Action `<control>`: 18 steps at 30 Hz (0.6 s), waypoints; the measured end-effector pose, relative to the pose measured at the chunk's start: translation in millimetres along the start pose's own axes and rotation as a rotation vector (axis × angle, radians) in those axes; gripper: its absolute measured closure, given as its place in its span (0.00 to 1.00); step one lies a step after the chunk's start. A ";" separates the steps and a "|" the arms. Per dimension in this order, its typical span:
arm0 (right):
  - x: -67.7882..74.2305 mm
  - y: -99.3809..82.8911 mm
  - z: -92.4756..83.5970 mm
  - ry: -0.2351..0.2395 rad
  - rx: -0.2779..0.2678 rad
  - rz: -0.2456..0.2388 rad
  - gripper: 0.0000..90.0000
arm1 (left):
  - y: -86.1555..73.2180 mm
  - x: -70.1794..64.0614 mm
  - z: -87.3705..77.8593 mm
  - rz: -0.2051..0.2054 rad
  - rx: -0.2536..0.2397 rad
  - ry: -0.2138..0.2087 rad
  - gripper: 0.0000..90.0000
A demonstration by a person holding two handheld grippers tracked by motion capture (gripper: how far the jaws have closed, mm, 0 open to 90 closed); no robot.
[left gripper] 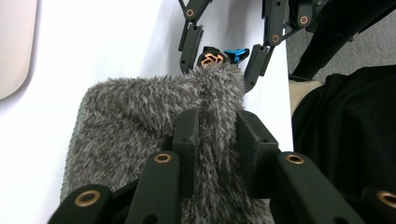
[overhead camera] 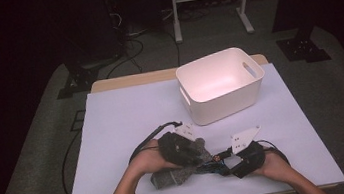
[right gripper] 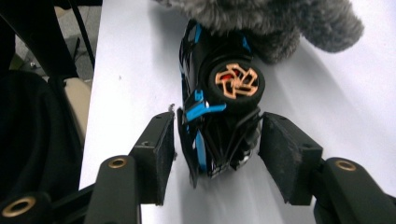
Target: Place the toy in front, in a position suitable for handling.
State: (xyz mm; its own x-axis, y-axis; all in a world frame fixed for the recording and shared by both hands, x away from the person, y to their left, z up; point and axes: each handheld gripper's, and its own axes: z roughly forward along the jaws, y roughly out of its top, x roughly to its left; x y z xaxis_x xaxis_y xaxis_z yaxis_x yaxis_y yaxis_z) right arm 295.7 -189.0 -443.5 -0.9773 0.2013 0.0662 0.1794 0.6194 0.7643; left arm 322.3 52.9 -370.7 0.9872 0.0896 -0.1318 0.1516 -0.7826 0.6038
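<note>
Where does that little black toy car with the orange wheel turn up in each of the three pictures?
High view: toy car near the bottom centre, between the two grippers.
Left gripper view: top centre, peeking out beyond the grey fuzzy cloth.
Right gripper view: centre, between the jaws.
Shared landmark: the grey fuzzy cloth over the car's far end.

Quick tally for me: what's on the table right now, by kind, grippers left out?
Toy car, black with blue trim and orange wheels: 1
Fuzzy grey cloth: 1
White bin: 1
Total: 3
</note>
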 end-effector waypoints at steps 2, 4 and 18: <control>-0.1 1.0 2.7 -0.002 0.000 -0.005 0.54 | 3.5 -1.0 1.1 0.004 0.012 0.002 0.78; 0.4 2.3 5.6 0.008 0.002 -0.019 0.61 | 7.0 -1.5 2.8 0.005 0.021 0.001 0.78; 6.5 -0.1 6.9 -0.023 -0.029 -0.016 0.62 | 41.9 -10.3 31.2 0.105 0.069 -0.044 0.90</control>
State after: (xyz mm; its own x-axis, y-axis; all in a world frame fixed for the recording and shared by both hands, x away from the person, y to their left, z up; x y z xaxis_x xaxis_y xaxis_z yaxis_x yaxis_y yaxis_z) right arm 290.2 -182.5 -447.6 -0.9770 0.2094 0.0393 0.1602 0.6005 0.7834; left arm 316.9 0.0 -368.6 0.9942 -0.0211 -0.1055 0.0419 -0.8268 0.5610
